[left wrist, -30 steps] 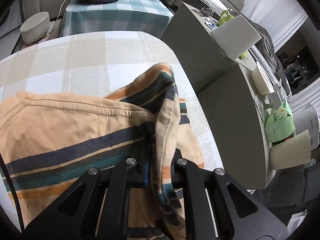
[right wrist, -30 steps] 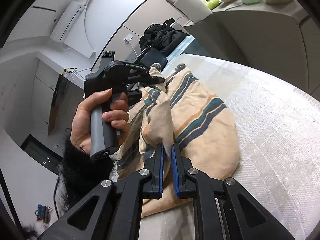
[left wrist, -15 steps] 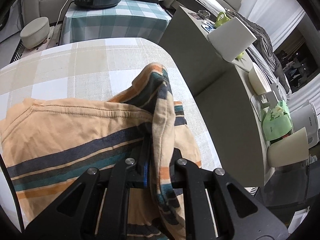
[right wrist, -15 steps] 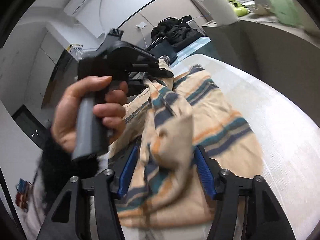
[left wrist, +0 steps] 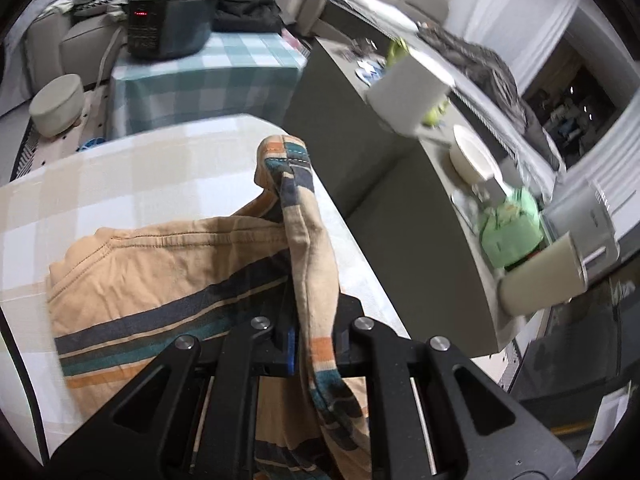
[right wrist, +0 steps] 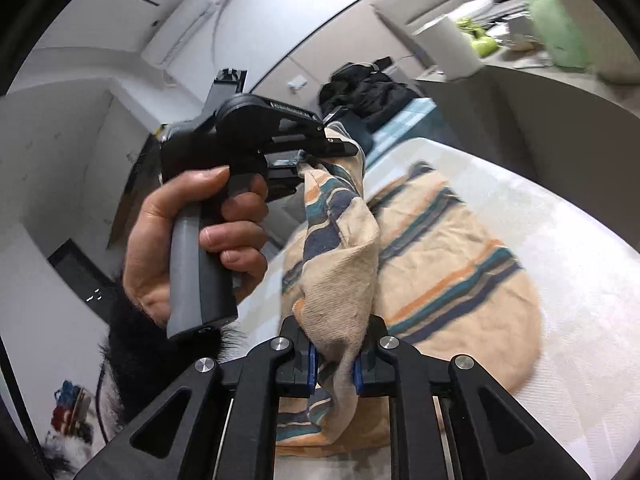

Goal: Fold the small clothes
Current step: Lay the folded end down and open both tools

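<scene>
A small peach garment with navy, teal and orange stripes lies partly on a checked tablecloth. My left gripper is shut on a bunched fold of it and holds that fold raised above the table. In the right wrist view the same garment hangs between both tools. My right gripper is shut on another fold close to the camera. The left gripper shows there in a hand, clamped on the upper end of the cloth.
A grey counter with cups, a roll of paper and a green bag stands right of the table. A black cooker sits on a blue checked stand behind. Dark clothes lie on a sofa beyond.
My right gripper opened wide half a second ago and has now closed again on a fold of the garment. My left gripper has lifted its fold higher, away from the table.
</scene>
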